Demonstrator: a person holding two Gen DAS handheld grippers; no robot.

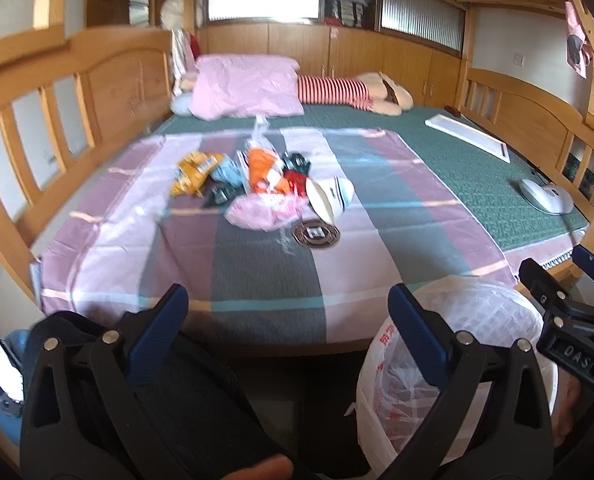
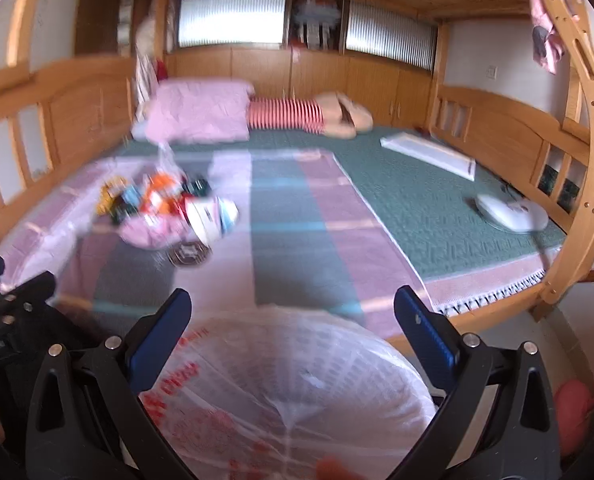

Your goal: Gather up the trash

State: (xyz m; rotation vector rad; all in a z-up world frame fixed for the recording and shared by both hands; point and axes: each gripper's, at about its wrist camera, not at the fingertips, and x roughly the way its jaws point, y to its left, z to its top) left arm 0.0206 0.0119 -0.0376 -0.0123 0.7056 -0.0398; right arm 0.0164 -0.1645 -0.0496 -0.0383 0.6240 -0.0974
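A pile of trash (image 1: 257, 176) lies on the striped sheet on the bed: yellow and orange snack wrappers, a pink plastic bag, a white paper cup (image 1: 329, 198) and a round dark lid (image 1: 316, 234). The pile also shows blurred in the right wrist view (image 2: 165, 208). A bin lined with a white plastic bag with red print (image 1: 457, 360) stands at the bed's near edge, right below my right gripper (image 2: 293, 316). My left gripper (image 1: 287, 308) is open and empty, short of the bed. My right gripper, also seen from the left wrist view (image 1: 569, 280), is open and empty.
A wooden bunk bed frame (image 1: 97, 80) surrounds the green mattress (image 1: 457, 168). A pink pillow (image 1: 245, 84) and a striped plush toy (image 1: 353, 92) lie at the far end. A white board (image 1: 469, 136) and a white device (image 1: 545, 196) lie at the right.
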